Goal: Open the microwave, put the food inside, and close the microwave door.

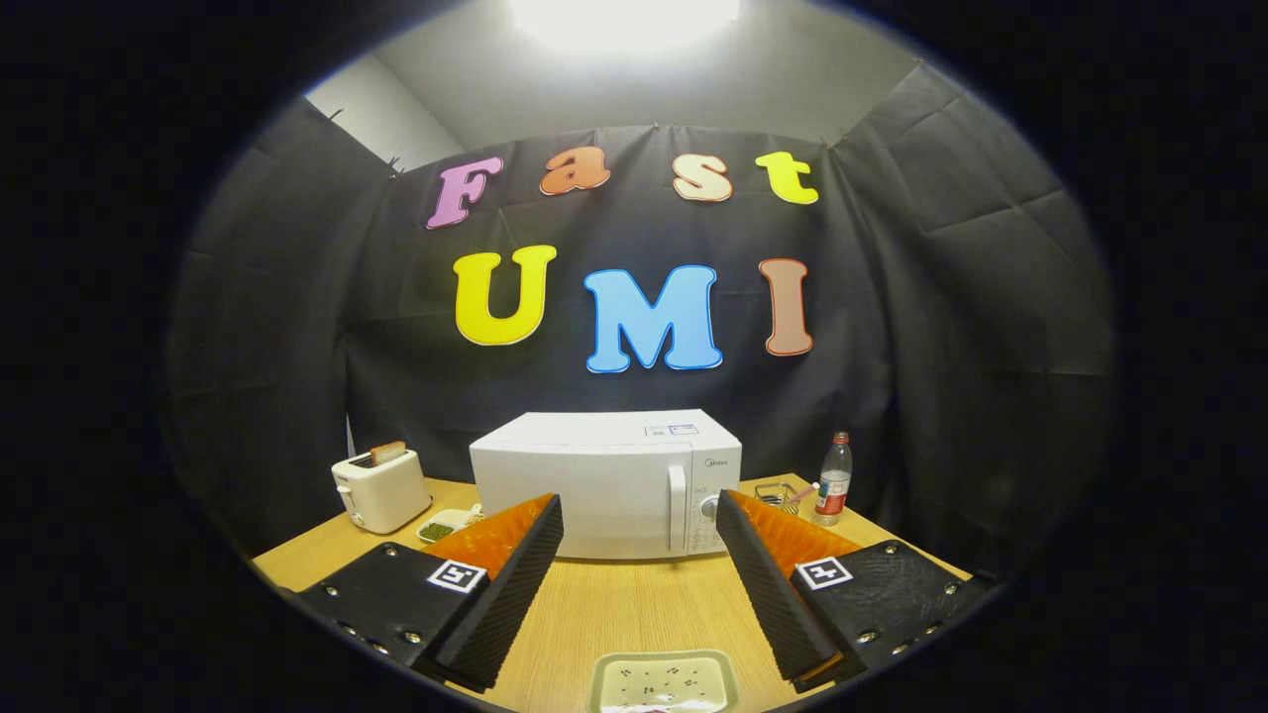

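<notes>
A white microwave (604, 482) stands on the wooden table (614, 604) beyond my fingers, its door shut, with a vertical handle (678, 508) and a control panel on its right side. My gripper (639, 515) is open and holds nothing; the microwave front shows through the wide gap between the fingers. A pale green tray (662, 681) with small dark specks on it lies on the table below the gripper, close to me and between the finger bases.
A white toaster (380, 488) with a slice of bread in it stands left of the microwave. A small dish of green food (448, 523) lies beside it. Right of the microwave are a wire basket (780, 493) and a plastic bottle (834, 478).
</notes>
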Tool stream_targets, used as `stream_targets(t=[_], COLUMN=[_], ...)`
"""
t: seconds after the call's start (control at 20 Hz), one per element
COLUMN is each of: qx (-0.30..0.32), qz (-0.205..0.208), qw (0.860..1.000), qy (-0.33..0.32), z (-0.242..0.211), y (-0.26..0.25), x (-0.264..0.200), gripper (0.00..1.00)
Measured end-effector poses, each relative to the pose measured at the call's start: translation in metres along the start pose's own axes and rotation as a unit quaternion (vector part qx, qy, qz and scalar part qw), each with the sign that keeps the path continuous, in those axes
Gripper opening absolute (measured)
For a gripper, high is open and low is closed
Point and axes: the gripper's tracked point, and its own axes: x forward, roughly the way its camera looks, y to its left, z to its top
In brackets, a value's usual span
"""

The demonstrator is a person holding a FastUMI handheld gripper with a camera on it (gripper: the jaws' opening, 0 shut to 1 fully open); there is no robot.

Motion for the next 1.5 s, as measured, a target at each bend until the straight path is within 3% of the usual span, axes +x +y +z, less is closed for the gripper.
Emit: stream_targets(t=[1.5], qx=[-0.006], qz=[0.030], qw=[0.999], qy=[-0.028], z=[0.018], y=[0.016], x=[-0.018], gripper=[0.98])
